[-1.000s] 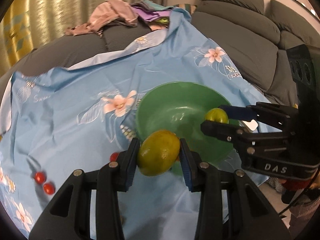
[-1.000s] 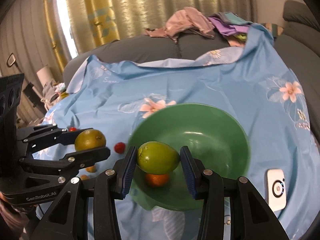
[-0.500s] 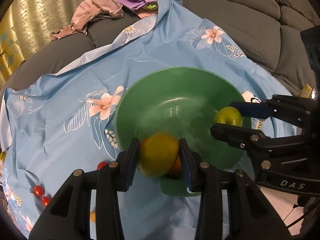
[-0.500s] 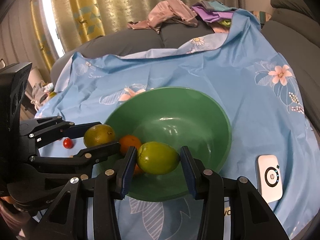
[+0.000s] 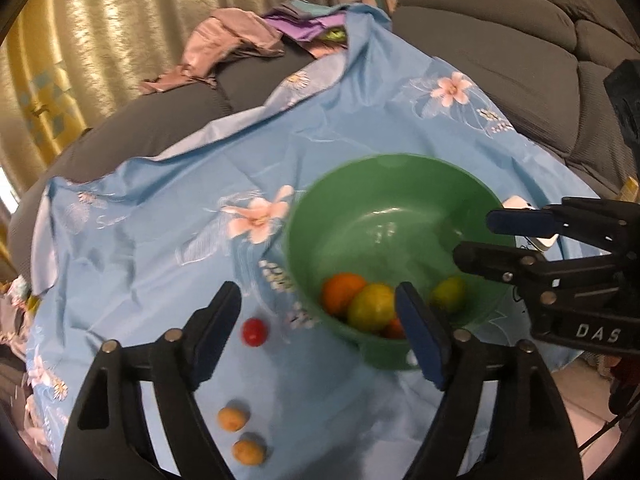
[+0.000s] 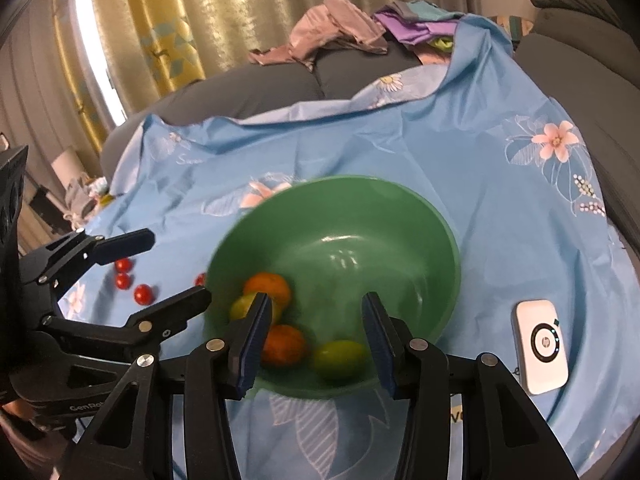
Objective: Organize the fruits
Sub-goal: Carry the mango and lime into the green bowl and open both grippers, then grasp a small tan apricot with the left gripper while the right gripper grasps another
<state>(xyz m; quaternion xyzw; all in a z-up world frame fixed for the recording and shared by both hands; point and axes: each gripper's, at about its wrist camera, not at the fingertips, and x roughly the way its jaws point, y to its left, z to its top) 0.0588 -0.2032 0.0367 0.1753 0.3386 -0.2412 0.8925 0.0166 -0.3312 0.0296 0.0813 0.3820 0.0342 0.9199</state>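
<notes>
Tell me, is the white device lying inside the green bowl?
No. The white device lies on the blue cloth, outside the green bowl and apart from its rim.

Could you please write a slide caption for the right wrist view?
Right gripper open over green bowl holding four fruits; cherry tomatoes remain outside.

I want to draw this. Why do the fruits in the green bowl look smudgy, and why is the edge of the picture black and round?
Right wrist view: the bowl and green fruit are smeared by motion blur. Left wrist view: the yellow-green fruit is blurred too. Both views: a fisheye lens bends the scene and leaves dark round corners.
</notes>
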